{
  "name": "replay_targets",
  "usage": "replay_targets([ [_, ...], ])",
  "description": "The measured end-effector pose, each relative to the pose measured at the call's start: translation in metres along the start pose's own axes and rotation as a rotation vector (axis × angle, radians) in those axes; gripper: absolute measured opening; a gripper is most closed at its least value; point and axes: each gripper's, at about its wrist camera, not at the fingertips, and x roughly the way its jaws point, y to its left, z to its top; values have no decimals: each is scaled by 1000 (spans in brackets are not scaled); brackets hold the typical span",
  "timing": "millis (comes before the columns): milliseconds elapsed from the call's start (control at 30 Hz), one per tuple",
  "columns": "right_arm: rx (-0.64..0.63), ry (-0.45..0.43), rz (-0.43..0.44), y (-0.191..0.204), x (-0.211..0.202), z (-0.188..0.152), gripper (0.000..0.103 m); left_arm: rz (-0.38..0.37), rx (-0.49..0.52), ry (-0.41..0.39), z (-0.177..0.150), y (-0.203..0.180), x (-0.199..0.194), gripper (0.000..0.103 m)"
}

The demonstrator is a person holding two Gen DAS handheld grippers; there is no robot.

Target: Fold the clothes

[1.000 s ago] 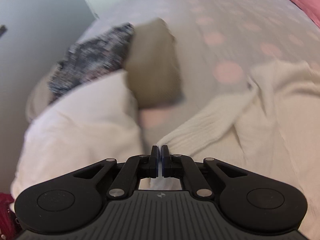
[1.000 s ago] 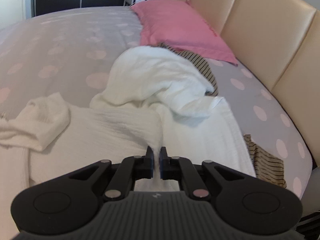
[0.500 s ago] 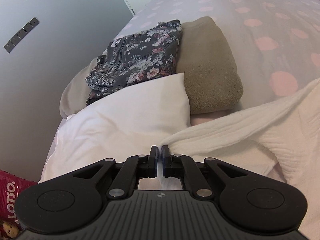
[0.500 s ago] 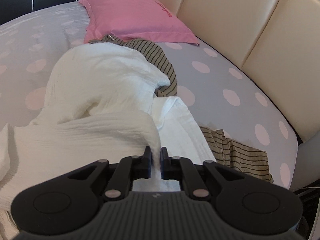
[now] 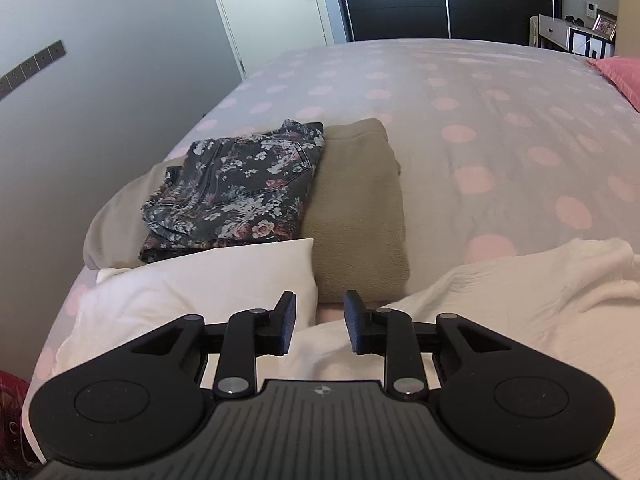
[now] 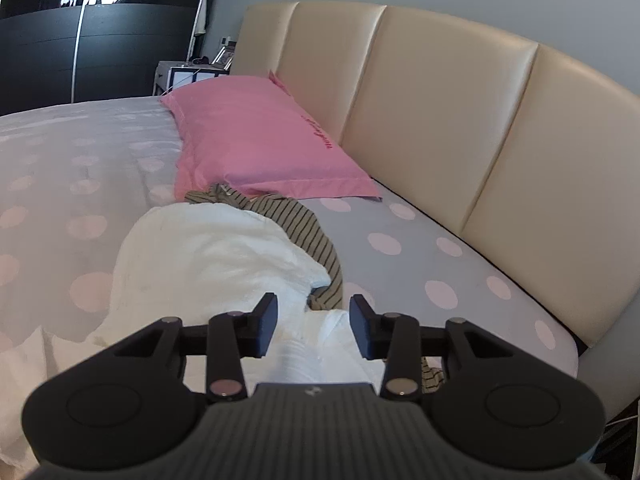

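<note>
Showing a bed [image 5: 480, 92] with a pale spotted cover, both views look forward along black gripper fingers. In the left view, the left hand-held gripper [image 5: 320, 326] sits at the bottom centre, its jaws having just been opening; they stand moderately apart with nothing pressed between them. Below and to its right lies the white sweater [image 5: 540, 300], the garment being folded. In the upper left of that frame sits a stack of folded clothes: floral trousers [image 5: 236, 188] on a tan blanket [image 5: 360, 208], with a white folded garment [image 5: 192, 284] in front.

In the right view, the right hand-held gripper [image 6: 313, 330] also has jaws that have just been opening, now wide, with the sweater [image 6: 208, 264] beneath them, apparently released. A striped top [image 6: 308, 232] peeks out beside it; a pink pillow [image 6: 256, 144] lies against the cream headboard [image 6: 440, 120].

Risk, as a judgement: with both grips let go, the loose knit may slump and undo its fold, or a finger may snag the striped top underneath.
</note>
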Motion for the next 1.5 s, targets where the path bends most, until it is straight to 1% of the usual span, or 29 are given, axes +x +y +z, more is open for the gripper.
replay_targets([
  [100,-20,30,140,15,4,2,43,-27,55,-16,9,-13,5,24],
  [200,-102,55,286,44,6,-2,43,-94,129,7,17,-40,16,25],
  [300,-197,76,407,80,7,-10,43,-160,209,12,22,-72,31,25],
  [367,-271,77,465,105,8,-16,43,-191,267,10,25,-98,42,25],
  [467,-341,100,514,133,13,-24,43,-230,305,30,32,-132,65,25],
  [533,-336,130,550,144,20,-25,43,-256,329,44,36,-155,81,25],
  [600,-316,164,586,152,28,-23,43,-290,320,60,42,-171,98,25],
  [767,-243,236,662,167,47,-15,43,-412,300,83,51,-208,126,25],
  [867,-212,283,689,177,59,-11,43,-449,327,100,49,-230,137,26],
  [900,-212,295,689,182,62,-10,43,-448,343,108,48,-238,141,26],
  [967,-243,294,644,191,67,-12,43,-416,366,117,45,-249,148,26],
  [1033,-275,299,577,195,74,-16,43,-392,358,118,43,-254,154,25],
  [1067,-275,311,559,194,77,-17,43,-390,339,119,43,-255,155,25],
  [1133,-223,355,576,184,85,-19,43,-393,318,122,44,-254,157,24],
  [1167,-190,383,594,176,89,-20,42,-396,312,123,45,-254,157,22],
  [1200,-161,413,614,169,92,-21,39,-406,311,121,44,-254,157,19],
  [1233,-141,441,632,165,94,-23,31,-416,311,118,43,-254,156,11],
  [1267,-131,469,651,162,94,-24,12,-422,313,112,42,-255,154,4],
  [1300,-125,488,672,160,92,-24,4,-417,322,104,40,-257,151,2],
  [1333,-126,488,694,159,88,-23,4,-412,332,95,38,-259,149,0],
  [1367,-132,475,715,159,83,-21,1,-402,341,87,37,-261,147,0],
  [1433,-153,428,735,161,70,-14,1,-402,322,77,37,-258,143,0],
  [1500,-160,373,734,162,58,-4,0,-400,276,63,45,-248,140,0],
])
